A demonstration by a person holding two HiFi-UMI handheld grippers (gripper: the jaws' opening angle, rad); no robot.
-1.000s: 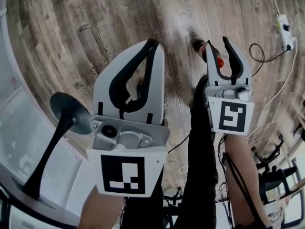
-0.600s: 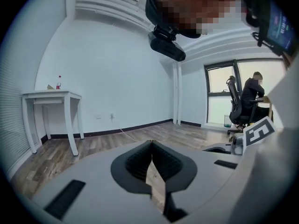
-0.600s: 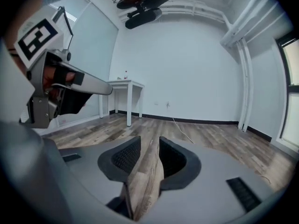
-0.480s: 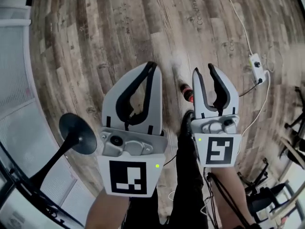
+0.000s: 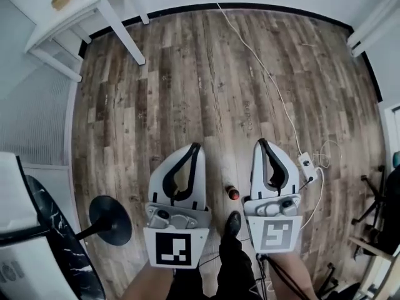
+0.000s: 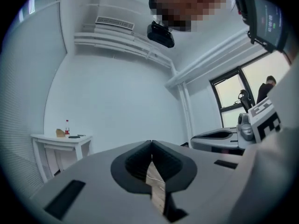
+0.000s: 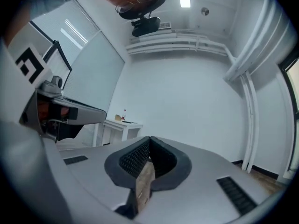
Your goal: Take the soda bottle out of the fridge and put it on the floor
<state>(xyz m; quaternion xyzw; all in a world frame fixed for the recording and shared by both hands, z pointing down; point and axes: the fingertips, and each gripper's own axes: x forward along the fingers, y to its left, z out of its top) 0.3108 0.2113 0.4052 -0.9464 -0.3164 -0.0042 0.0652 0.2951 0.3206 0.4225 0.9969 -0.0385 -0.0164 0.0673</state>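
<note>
Soda bottle (image 5: 233, 193) stands upright on the wooden floor (image 5: 187, 74), seen from above as a dark body under a red cap. It sits between our two tongs in the head view, just ahead of our shoe (image 5: 232, 223), and neither tong touches it.

At the lower left of the head view rises a white cabinet (image 5: 25, 255) with a dark marbled edge; we cannot see into it, so what it holds stays unknown to us. A black round-footed stand (image 5: 111, 220) sits just beside it.

We hold the left gripper (image 5: 196, 146) level, its jaws together at the tips. Only bare floor shows through the hollow behind its ribbed pads (image 6: 140, 161), and nothing is held. We hold the right gripper (image 5: 262, 142) level beside it. Its jaws have just been closing and now meet at the tips, with nothing between them.

A white power strip (image 5: 307, 166) lies on the floor just right of the right gripper, and a white cable (image 5: 262, 67) runs from it toward the far wall. A white table (image 5: 69, 19) stands in the far left corner, with a small red-capped bottle (image 6: 67, 126) and a brown object (image 6: 60, 133) on it.
</note>
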